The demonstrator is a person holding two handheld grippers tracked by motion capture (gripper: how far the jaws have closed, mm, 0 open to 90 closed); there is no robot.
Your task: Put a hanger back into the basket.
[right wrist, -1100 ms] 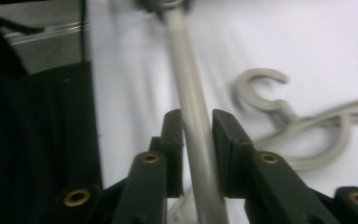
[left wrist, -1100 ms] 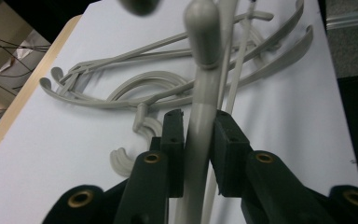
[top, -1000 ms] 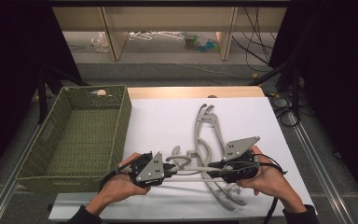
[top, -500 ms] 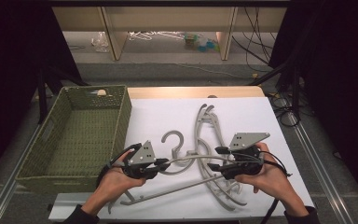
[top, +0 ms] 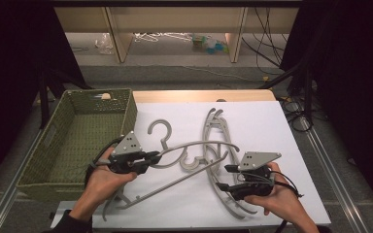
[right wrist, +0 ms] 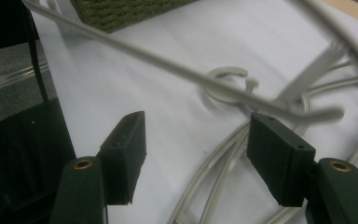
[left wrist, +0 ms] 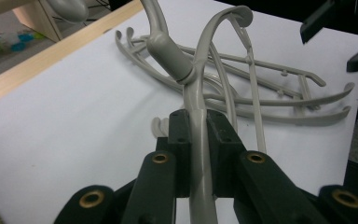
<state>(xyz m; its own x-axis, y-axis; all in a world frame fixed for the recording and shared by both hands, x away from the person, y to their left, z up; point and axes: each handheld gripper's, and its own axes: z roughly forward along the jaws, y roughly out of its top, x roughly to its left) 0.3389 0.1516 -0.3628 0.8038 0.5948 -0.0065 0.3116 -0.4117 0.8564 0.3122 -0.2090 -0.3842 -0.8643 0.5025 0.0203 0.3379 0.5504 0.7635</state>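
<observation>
A grey plastic hanger hangs tilted above the white board, its hook pointing away from me. My left gripper is shut on one arm of it near the neck; in the left gripper view that gripper has both pads pressed against the held hanger's arm. My right gripper sits low at the right, its jaws having just been opening. Nothing lies between the jaws of this gripper, and the hanger's thin bar crosses above them.
Several more grey hangers lie tangled on the white board, some under my right hand. A green woven basket stands at the left edge. A wooden strip borders the board's far side. Metal rails run along both sides.
My left gripper has moved left and up, lifting the hanger off the pile. The right gripper has opened, let go of the hanger, and stayed roughly in place.
</observation>
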